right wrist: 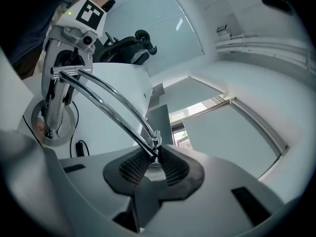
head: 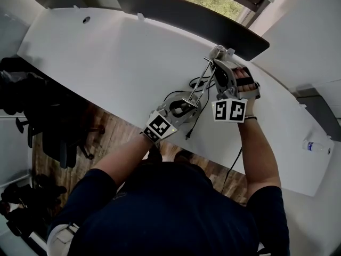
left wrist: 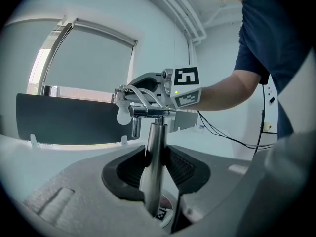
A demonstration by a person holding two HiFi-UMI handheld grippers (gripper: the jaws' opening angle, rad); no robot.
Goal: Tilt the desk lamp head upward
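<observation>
A chrome desk lamp stands on the white desk (head: 106, 57). Its upright post (left wrist: 155, 147) runs between the pads of my left gripper (left wrist: 155, 168), which is shut on it just above the round base (right wrist: 53, 130). Two thin curved arms (right wrist: 108, 102) lead from the post's top to the lamp head (right wrist: 153, 175). My right gripper (right wrist: 154, 162) is shut on that head. A white bulb (left wrist: 122, 115) shows under the head. In the head view the left gripper (head: 187, 104) sits low at the base, and the right gripper (head: 219, 60) is farther back at the arms' (head: 200, 81) end.
A dark divider panel (head: 186, 15) lines the desk's far edge, close behind the lamp head. The lamp's black cable (head: 198, 113) trails to a plug (head: 188, 136) near the front edge. A water bottle (head: 315, 146) lies far right. Black office chairs (head: 32, 105) stand at left.
</observation>
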